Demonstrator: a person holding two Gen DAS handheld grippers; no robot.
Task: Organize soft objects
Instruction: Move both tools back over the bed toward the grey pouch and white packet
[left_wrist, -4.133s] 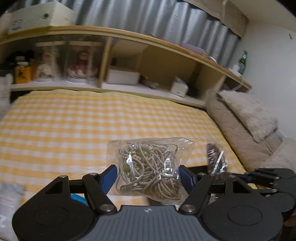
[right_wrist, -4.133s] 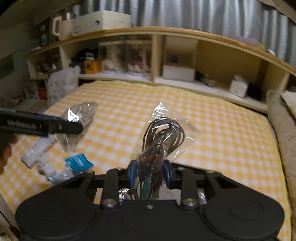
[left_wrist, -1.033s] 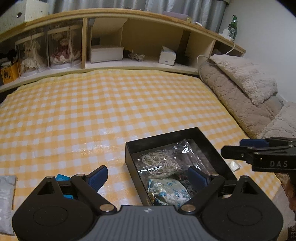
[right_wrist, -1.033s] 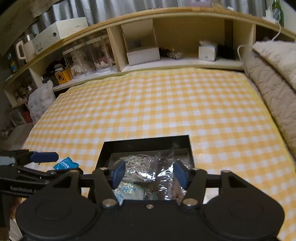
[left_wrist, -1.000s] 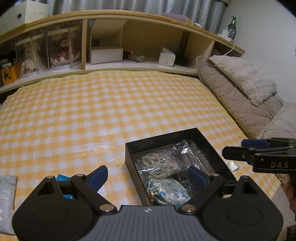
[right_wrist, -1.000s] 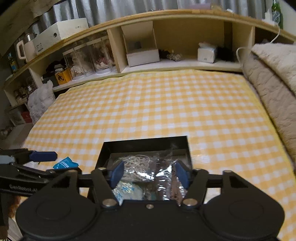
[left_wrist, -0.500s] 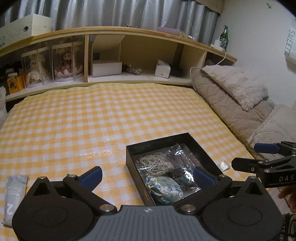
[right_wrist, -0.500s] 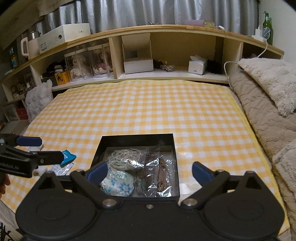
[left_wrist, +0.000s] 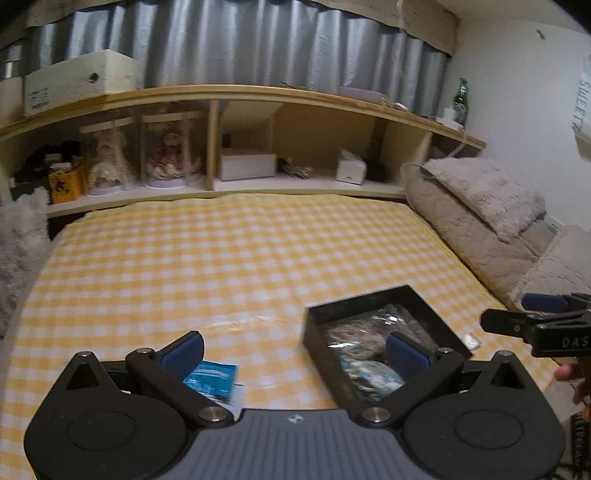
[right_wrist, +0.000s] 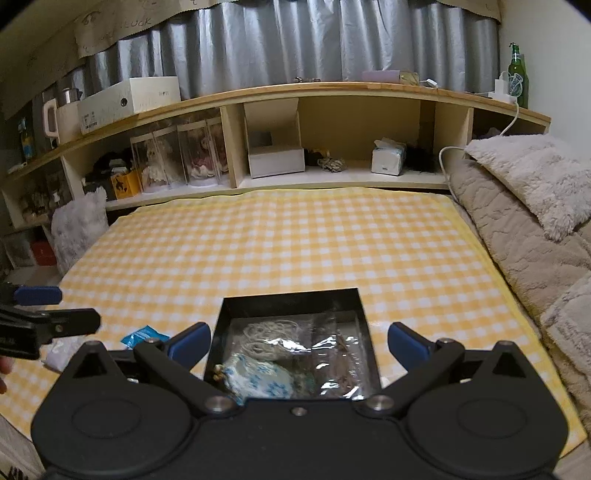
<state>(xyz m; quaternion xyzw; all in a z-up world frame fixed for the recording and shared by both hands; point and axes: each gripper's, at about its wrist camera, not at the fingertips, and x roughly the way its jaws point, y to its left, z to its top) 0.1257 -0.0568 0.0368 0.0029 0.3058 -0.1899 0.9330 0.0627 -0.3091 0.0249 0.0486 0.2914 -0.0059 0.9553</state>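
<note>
Above a yellow checked cloth (right_wrist: 295, 236), two empty claws.
Right gripper (right_wrist: 298, 341) is opening, jaws wide, nothing between them; left gripper (left_wrist: 295, 349) gapes, touching nothing. Black box (right_wrist: 291, 301) of bagged cords lies at six o'clock.

Right gripper (right_wrist: 297, 341) fills the bottom of frame, blue pads (right_wrist: 404, 341) spread wide, jaws opening, nothing btwn them. Just beyond, lower centre: black tray (right_wrist: 364, 325) on yellow checked cloth (right_wrist: 295, 240), w/ a bagged pale cord (right_wrist: 269, 338), a bagged brown cord (right_wrist: 341, 356) and a blue-flowered white pouch (right_wrist: 258, 378). Left edge: left gripper (right_wrist: 44, 308), pads apart; blue packet (right_wrist: 142, 336) just beside it. Wooden shelf (right_wrist: 332, 177) across upper frame, green bottle (right_wrist: 517, 77) top right.
</note>
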